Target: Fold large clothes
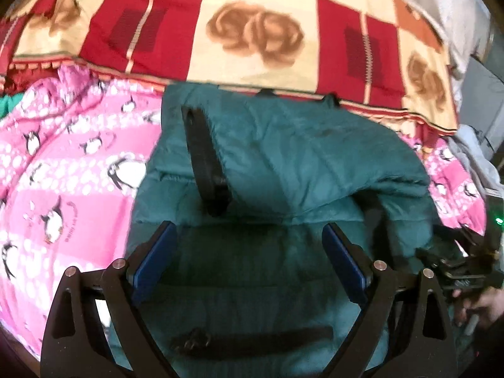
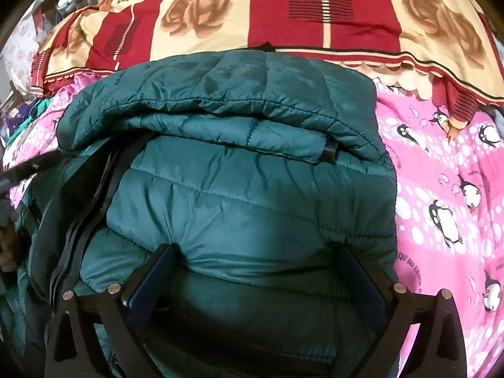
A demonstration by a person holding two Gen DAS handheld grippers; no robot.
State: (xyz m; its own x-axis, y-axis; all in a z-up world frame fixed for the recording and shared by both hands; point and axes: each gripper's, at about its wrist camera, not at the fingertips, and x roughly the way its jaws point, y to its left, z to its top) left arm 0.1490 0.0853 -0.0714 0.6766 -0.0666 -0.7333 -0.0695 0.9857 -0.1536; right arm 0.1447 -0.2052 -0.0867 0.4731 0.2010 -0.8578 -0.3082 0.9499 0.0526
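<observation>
We judge the fold well advanced: the teal padded jacket (image 2: pixel 239 163) lies doubled on the pink penguin blanket (image 2: pixel 447 189) (red quilt (image 2: pixel 315 9) at twelve o'clock), both left gripper (image 1: pixel 249 252) and right gripper (image 2: pixel 256 278) with jaws apart, holding nothing.

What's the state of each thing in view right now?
Teal puffer jacket: partly folded, top section doubled over, zipper open.
Pink penguin sheet: spread flat under the jacket.
Red rose blanket: spread behind the jacket.
Left gripper: jaws open, holding nothing.
Right gripper: jaws open over the jacket, not gripping.
</observation>
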